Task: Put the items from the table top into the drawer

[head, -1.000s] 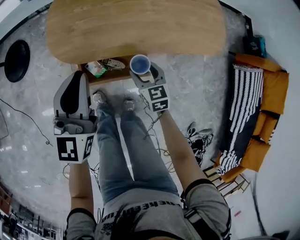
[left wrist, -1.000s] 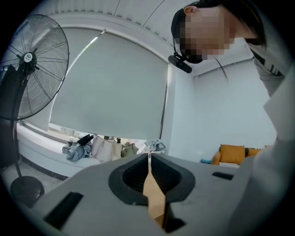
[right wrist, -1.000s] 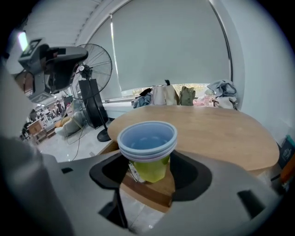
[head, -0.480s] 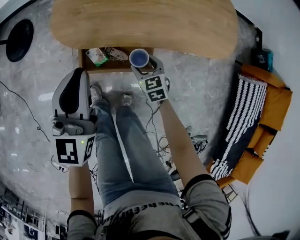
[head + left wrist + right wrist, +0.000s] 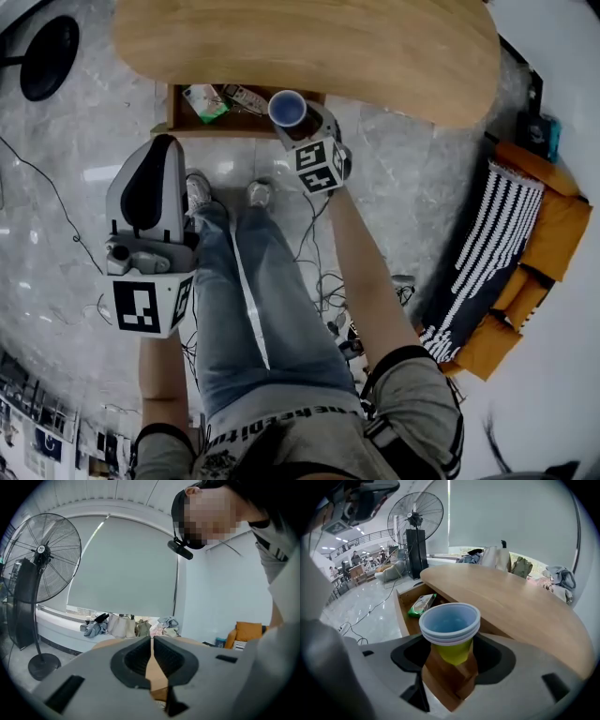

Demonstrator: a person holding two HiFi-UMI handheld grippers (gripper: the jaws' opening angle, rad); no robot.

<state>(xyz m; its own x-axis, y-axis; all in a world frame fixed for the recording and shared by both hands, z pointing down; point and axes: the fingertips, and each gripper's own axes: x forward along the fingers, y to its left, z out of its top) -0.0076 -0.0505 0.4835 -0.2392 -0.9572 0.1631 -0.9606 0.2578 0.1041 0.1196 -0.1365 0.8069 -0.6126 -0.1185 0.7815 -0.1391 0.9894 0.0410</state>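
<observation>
Likely light, thin-walled and easily crushed, the cups (image 5: 450, 625) are best gripped gently on the body below the rim. They sit upright in the right gripper's (image 5: 451, 658) jaws, over the open drawer (image 5: 404, 603). The left gripper (image 5: 152, 657) is empty, jaws nearly together.

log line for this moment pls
right gripper: holding stacked cups at open drawer | left gripper: shut, empty | drawer: green packet inside
</observation>
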